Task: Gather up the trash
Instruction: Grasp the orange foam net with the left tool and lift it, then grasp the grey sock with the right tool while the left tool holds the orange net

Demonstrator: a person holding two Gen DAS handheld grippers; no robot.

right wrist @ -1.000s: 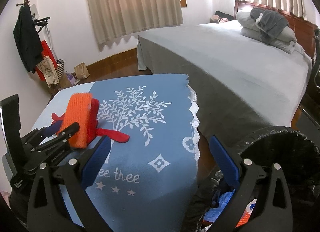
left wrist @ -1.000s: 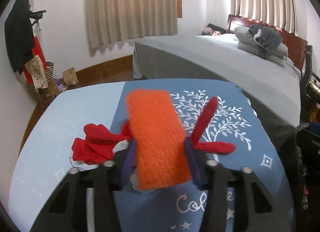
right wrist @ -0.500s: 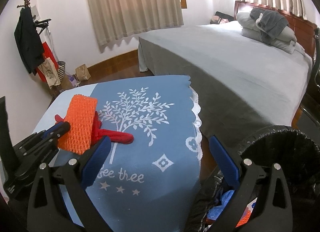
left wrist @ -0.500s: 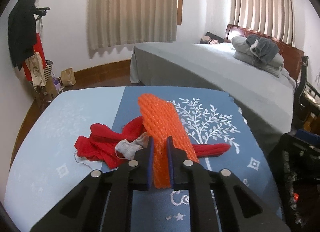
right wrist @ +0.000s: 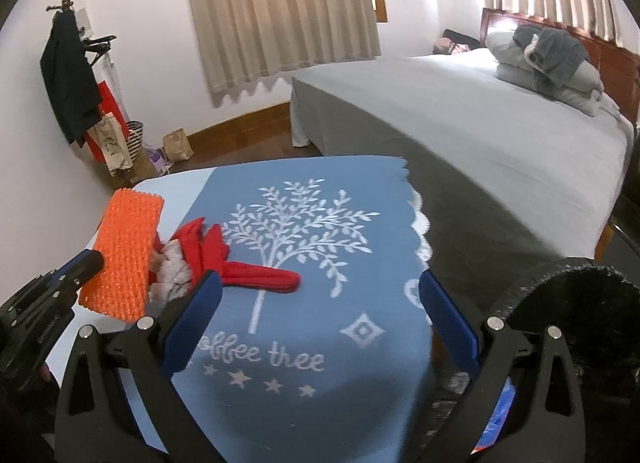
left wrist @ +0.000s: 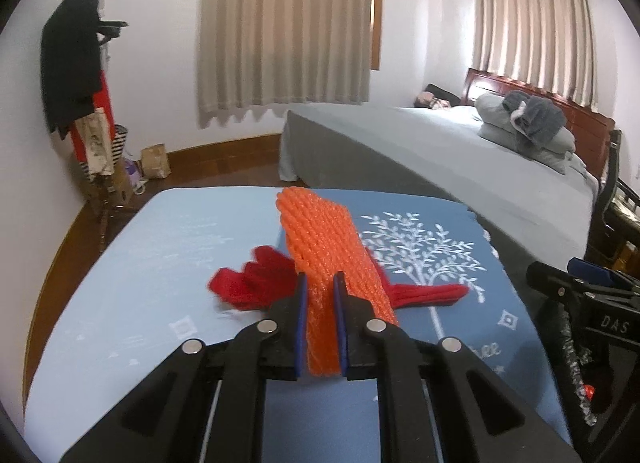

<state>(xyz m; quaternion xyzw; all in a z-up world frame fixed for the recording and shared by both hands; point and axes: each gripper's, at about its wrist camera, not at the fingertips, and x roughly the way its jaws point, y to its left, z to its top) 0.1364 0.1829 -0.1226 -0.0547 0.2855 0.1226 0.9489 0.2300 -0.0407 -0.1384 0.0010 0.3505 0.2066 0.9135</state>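
Orange ribbed foam netting point(left wrist: 326, 259), flattened, upright

The left gripper point(left wrist: 320, 295) is clamped tight on an orange foam net point(left wrist: 328, 255), holding it off the table point(left wrist: 120, 263) and pointing downward. The right gripper point(right wrist: 320, 299) hangs above the table's near edge, jaws wide apart, nothing between them.

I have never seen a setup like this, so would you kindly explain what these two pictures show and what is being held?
There is no robot: a person holds a two-finger gripper in each hand, each carrying a camera that looks along its fingers. In the left camera's picture, the left gripper is shut on an orange foam net. In the right camera's picture, the right gripper stands open and empty. On the blue tablecloth lie red cloth scraps and a grey rag. A black-lined trash bin waits at the right.
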